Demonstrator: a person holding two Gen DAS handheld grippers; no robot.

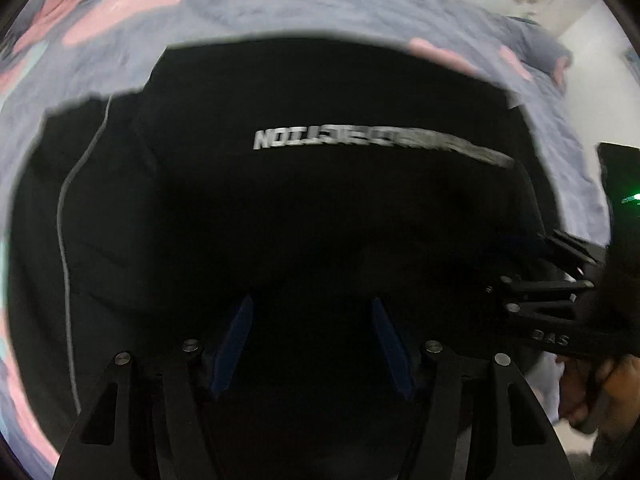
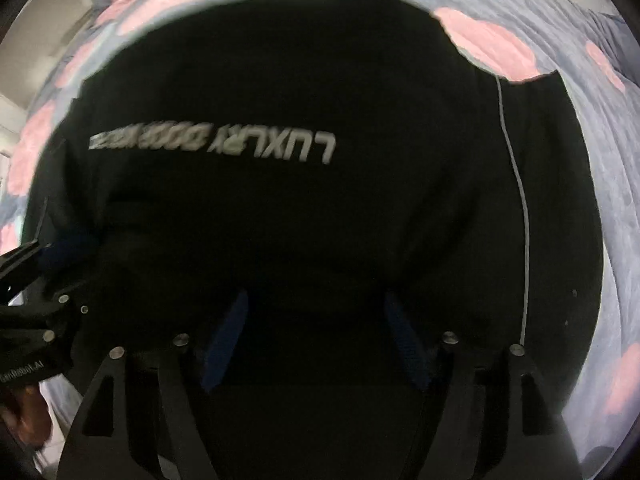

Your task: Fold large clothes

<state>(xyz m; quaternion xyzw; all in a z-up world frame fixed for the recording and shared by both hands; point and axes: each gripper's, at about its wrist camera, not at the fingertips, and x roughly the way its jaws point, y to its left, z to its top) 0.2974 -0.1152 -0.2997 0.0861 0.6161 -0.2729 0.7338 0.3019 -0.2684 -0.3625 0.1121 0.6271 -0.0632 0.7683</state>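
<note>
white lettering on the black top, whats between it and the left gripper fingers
Only plain black fabric of the black top, seen in the left wrist view, between the white lettering and the left gripper.

Black garment with silver lettering, grey-blue bedspread with pink blotches
</note>
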